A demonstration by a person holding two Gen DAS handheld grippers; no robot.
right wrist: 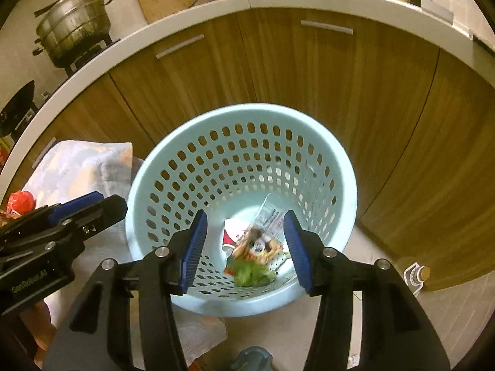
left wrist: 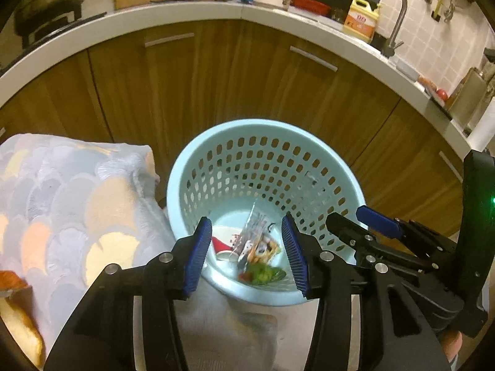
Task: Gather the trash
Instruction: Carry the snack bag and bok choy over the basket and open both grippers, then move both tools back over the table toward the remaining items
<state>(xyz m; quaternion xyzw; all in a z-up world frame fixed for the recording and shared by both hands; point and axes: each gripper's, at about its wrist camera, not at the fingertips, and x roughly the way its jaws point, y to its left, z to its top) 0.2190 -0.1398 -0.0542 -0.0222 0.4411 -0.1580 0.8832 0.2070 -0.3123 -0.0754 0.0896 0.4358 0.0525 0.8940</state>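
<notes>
Now both black blue-padded grippers, left gripper [left wrist: 246, 255] and right gripper [right wrist: 244, 249], gape empty above the pale-blue perforated plastic basket [right wrist: 173, 167] holding crumpled wrappers [right wrist: 255, 255].

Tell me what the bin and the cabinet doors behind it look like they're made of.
Bin: most likely moulded plastic, pale blue, smooth with a slight sheen; its walls carry even rows of punched-looking holes. Cabinet doors: wood or wood-look laminate, brown with vertical grain and a satin surface; which one, the views cannot settle.
</notes>
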